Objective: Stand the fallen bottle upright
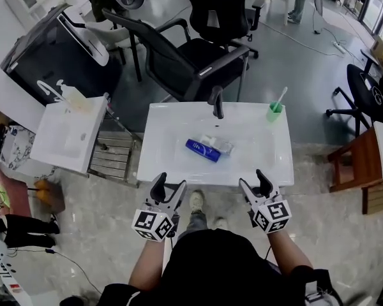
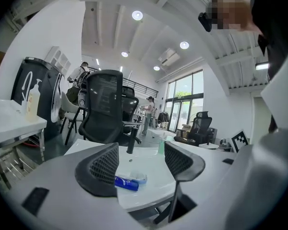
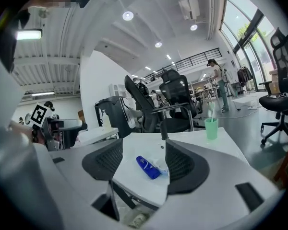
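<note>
Judged as the approach step: the blue bottle [image 1: 204, 150] lies on its side mid-basin in the white sink [image 1: 167, 116], while the left gripper [image 1: 169, 183] and right gripper [image 1: 253, 180] hover at the sink's near edge, jaws apart and holding nothing, so next one should reach in and clamp it.

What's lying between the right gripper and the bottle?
Only bare sink, as the head view shows: nothing stands between the right gripper and the bottle.
</note>
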Motion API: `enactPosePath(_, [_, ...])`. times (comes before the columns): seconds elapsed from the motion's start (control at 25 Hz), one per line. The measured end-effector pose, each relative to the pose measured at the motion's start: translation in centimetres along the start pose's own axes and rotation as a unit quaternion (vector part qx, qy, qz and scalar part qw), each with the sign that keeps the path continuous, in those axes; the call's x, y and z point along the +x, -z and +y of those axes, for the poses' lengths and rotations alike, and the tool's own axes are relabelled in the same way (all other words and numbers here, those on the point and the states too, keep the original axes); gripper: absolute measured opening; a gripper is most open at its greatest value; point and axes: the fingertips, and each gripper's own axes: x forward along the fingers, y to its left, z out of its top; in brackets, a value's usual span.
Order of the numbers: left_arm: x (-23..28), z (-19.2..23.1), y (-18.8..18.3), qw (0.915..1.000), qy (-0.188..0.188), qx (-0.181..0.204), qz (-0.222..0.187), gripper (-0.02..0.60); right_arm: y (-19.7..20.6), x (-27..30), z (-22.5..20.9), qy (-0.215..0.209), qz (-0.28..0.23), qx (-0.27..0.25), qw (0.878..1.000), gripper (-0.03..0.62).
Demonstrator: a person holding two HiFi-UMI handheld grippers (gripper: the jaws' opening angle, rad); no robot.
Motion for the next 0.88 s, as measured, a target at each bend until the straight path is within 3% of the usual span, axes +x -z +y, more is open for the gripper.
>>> enactPosePath(0.16, [2.1, 2.1, -0.8, 0.9998, 0.011, -0.014, 0.005, 0.308, -1.7, 2.9, -0.1, 0.007, -0.008, 0.001, 1.000, 0.290])
enactPosePath(0.48, [6.4, 5.8, -2.1, 0.9997, 0.026, 0.001, 0.004, 0.307, -3.1, 9.1, -0.7, 0.002, 0.012, -0.018, 1.000, 0.290])
enactPosePath(0.88, [8.0, 9.4, -1.9, 0.9994, 0.027, -0.004, 0.021, 0.305, 0.8, 18.2, 1.5, -0.069, 0.104, -0.068, 0.990, 0.288])
